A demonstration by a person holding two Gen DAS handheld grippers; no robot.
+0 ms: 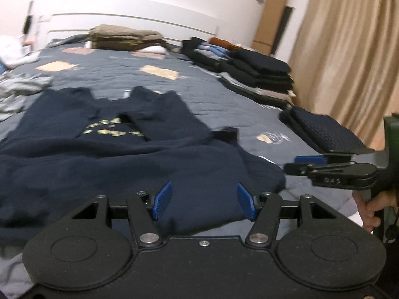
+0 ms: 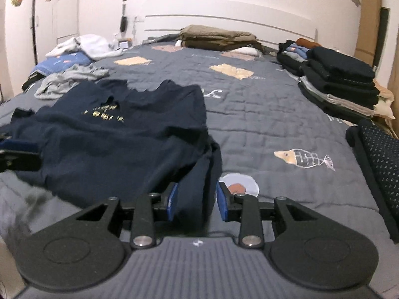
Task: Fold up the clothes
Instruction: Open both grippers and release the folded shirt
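The right gripper (image 2: 197,201) has its blue pads closed on a bunched hem corner of the navy blue cotton T-shirt with gold lettering (image 2: 112,134). The left gripper (image 1: 204,200) stands spread, pads astride the near hem, pinching nothing. The shirt lies partly folded on the grey quilted bedspread (image 2: 261,114). With only one corner held, I'd expect a lift to drag the shirt askew and spill its fold.

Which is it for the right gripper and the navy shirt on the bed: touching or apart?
Touching. The right wrist view shows a bunched fold of the navy shirt filling the space inside the right gripper, its blue pads pressed against the cloth.
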